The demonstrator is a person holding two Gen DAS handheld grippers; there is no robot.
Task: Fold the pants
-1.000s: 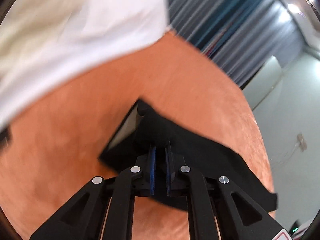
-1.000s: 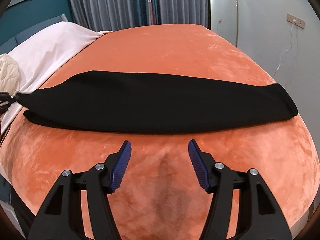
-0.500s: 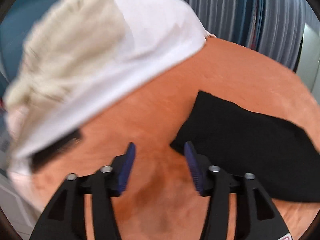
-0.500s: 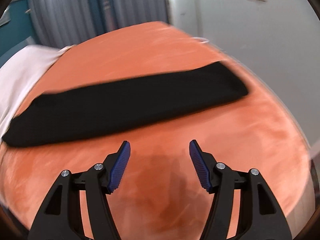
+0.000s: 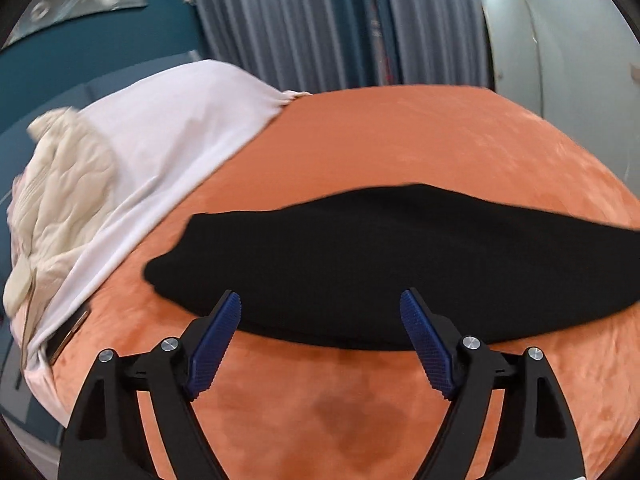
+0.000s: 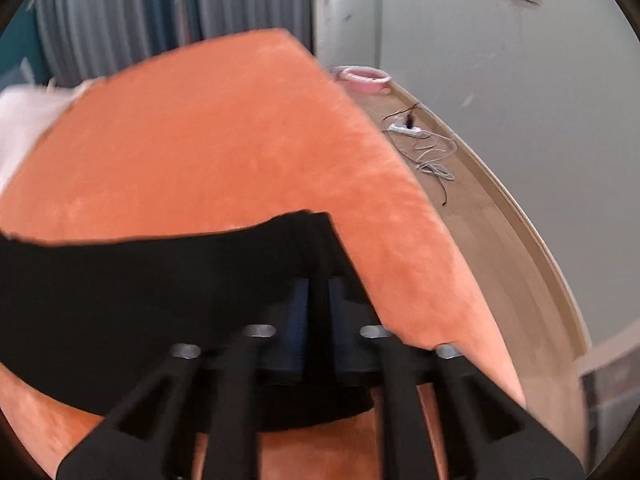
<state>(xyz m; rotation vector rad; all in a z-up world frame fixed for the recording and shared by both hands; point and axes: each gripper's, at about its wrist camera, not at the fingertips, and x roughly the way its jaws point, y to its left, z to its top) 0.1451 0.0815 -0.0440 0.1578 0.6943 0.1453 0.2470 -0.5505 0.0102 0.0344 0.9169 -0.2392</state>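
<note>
The black pants (image 5: pixel 380 260) lie folded into a long band across the orange bed (image 5: pixel 400 140). My left gripper (image 5: pixel 320 296) hovers over the near edge of the band's left part. Its jaws are opening wide, and nothing is between its blue pads (image 5: pixel 216 340). In the right wrist view the pants (image 6: pixel 140 300) run off to the left. My right gripper (image 6: pixel 318 286) is at their right end, close to the bed's right edge. Its jaws are closing, and the blurred pads pinch a ridge of black cloth.
A white sheet (image 5: pixel 172 140) and a cream quilted blanket (image 5: pixel 64 200) cover the bed's left side, with a dark flat object (image 5: pixel 68 334) at their lower edge. Right of the bed is wooden floor with a power strip and cables (image 6: pixel 408 130) and a pink ring (image 6: pixel 364 78).
My left gripper let go of the pants' left end, opened and swung back along the band. My right gripper moved right to the other end and shut on the cloth.
</note>
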